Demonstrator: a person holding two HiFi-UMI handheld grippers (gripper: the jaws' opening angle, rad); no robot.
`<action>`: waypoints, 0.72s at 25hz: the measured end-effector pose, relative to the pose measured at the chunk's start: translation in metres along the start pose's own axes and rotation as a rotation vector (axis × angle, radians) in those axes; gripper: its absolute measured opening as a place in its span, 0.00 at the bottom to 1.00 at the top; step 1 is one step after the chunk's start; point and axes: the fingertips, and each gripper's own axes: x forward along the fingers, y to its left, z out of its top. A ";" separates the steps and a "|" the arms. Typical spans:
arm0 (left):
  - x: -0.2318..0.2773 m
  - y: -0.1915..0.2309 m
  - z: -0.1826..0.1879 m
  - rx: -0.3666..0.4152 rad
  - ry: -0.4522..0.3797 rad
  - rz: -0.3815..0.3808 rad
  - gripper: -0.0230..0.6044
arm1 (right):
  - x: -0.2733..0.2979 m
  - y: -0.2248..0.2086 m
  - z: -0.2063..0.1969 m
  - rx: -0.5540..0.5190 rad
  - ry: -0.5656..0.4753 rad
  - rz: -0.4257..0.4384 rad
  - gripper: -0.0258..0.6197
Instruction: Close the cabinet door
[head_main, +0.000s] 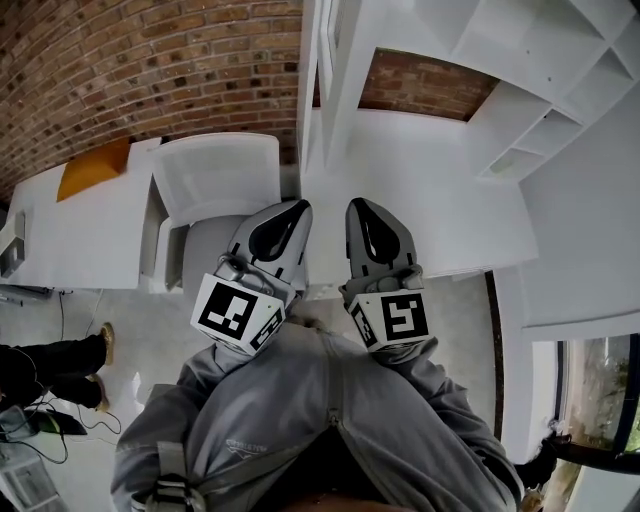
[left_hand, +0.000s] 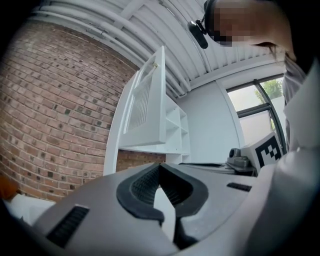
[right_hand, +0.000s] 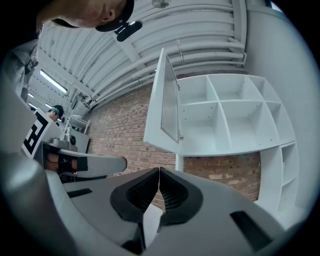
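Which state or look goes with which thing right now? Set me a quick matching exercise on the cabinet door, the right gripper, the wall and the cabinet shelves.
Things:
1. cabinet door
2. right gripper
3. wall
4. cabinet shelves

States:
A. red brick
B. white, nothing on them
C. swung open
D. shut, nothing between the jaws

Pairs: 1-C, 2-D, 3-A, 4-B
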 end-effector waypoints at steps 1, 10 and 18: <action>0.001 0.000 0.004 0.001 -0.004 0.003 0.05 | 0.001 0.001 0.007 -0.013 -0.015 0.009 0.08; 0.010 -0.002 0.036 0.022 -0.060 0.010 0.04 | 0.004 -0.003 0.044 -0.072 -0.075 0.054 0.08; 0.010 0.000 0.063 0.078 -0.112 0.021 0.04 | 0.007 -0.002 0.078 -0.093 -0.137 0.098 0.08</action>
